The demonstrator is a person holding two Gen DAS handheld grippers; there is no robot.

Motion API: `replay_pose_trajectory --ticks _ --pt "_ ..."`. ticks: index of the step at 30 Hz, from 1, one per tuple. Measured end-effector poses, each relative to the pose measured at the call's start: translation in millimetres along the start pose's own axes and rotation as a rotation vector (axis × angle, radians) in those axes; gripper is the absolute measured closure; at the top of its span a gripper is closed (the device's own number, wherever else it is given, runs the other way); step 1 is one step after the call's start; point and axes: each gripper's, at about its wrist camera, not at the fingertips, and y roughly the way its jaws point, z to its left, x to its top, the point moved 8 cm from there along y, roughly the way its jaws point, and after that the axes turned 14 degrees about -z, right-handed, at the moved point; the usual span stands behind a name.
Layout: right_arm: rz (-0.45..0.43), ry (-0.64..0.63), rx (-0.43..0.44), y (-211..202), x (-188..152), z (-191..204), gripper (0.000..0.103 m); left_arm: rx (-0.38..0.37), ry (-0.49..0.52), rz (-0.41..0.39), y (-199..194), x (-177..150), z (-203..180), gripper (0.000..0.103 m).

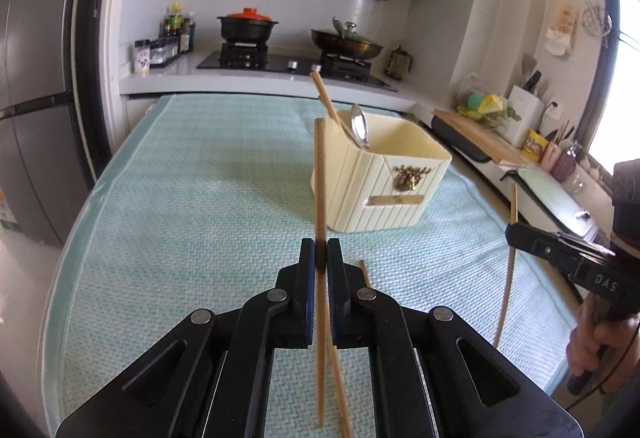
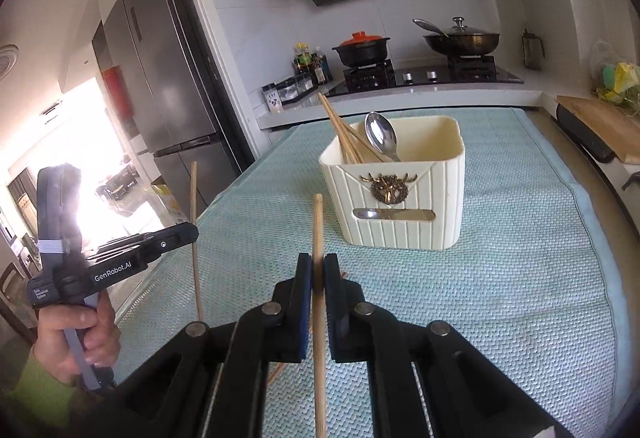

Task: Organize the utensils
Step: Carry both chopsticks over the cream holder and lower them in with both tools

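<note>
Left hand-held gripper closed on upright wooden chopstick, right hand-held gripper clamped on second chopstick, cream utensil holder with spoon on teal-matted bench, loose chopstick lying below.

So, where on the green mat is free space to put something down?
The woven green mat is bare right of the cream ribbed utensil holder, and also on its left toward the grey fridge. It is crowded near the front: one loose wooden chopstick lies under the left claw, and the right claw is close.
</note>
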Motion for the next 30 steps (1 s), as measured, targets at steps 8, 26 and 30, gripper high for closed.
replay_pose_trajectory --ticks 8,26,30 --pt "-0.081 -0.075 0.015 -40 15 25 0.097 -0.035 -0.011 -0.09 -40 23 -12 0.099" --pt "-0.229 -0.166 -0.02 -73 60 39 0.097 -0.074 -0.007 -0.178 -63 63 -33 0.099" --pt "-0.246 -0.17 -0.023 -70 72 36 0.097 -0.082 -0.009 -0.184 -58 76 -35 0.099"
